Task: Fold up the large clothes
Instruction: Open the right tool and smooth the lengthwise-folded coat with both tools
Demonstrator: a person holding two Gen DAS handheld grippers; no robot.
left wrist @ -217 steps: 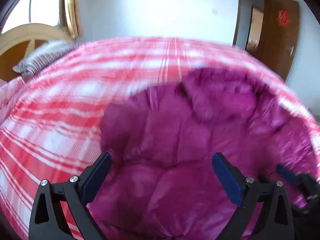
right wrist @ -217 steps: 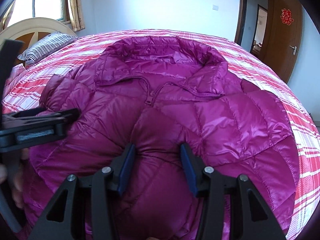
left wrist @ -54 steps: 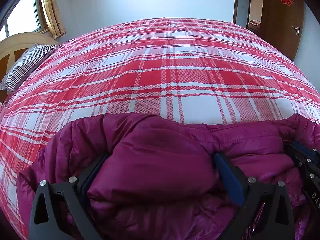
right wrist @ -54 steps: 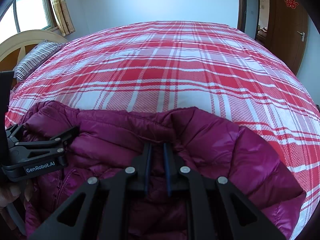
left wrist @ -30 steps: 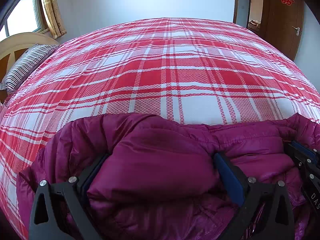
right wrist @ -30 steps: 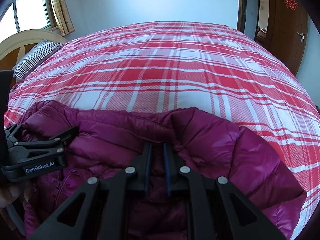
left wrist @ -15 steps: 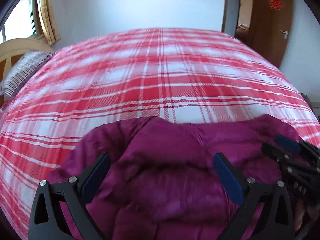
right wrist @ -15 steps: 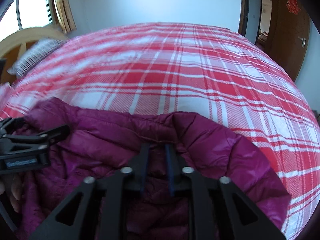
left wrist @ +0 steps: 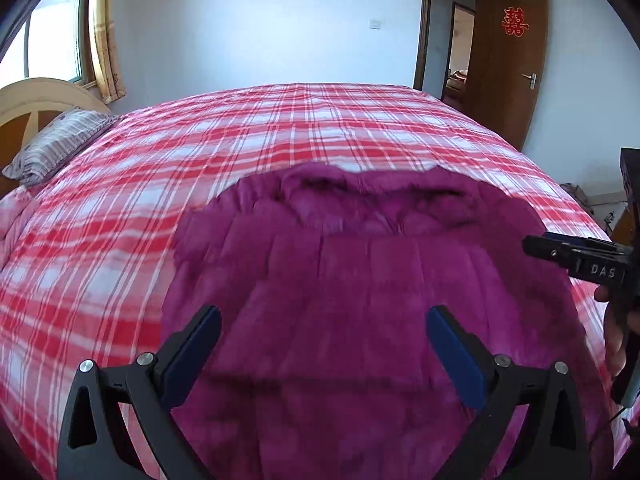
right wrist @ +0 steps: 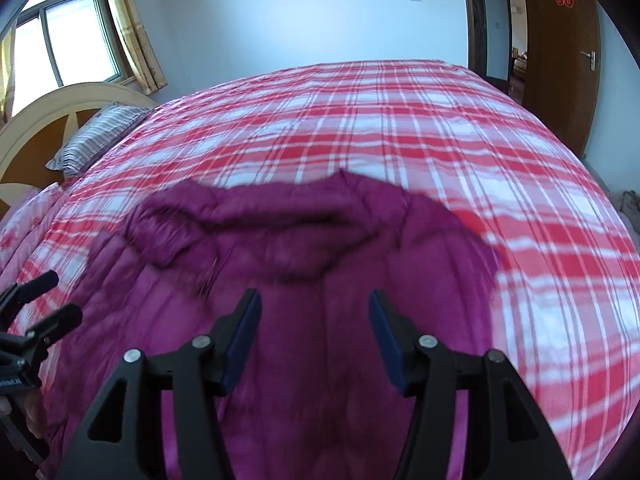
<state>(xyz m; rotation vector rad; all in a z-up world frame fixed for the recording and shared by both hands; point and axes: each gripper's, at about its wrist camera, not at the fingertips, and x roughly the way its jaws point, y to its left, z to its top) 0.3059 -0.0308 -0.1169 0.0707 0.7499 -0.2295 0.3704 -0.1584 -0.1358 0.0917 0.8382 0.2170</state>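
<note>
A magenta quilted down jacket [left wrist: 360,280] lies folded on the red and white plaid bed [left wrist: 280,132], collar edge away from me. It also shows in the right wrist view [right wrist: 300,280]. My left gripper [left wrist: 322,320] is open and empty, raised above the jacket's near part. My right gripper [right wrist: 314,316] is open and empty above the jacket. The right gripper also shows at the right edge of the left wrist view [left wrist: 580,252], and the left gripper at the left edge of the right wrist view [right wrist: 36,300]. Both views are motion-blurred.
A striped pillow [left wrist: 60,144] and a curved wooden headboard [right wrist: 60,112] are at the far left. A brown door [left wrist: 512,60] stands open at the far right. A window with curtains [right wrist: 80,40] is at the upper left.
Both grippers have let go of the jacket and pulled back and up. The right gripper, shut on the fabric before, is now open. The jacket lies flat on the bed.
</note>
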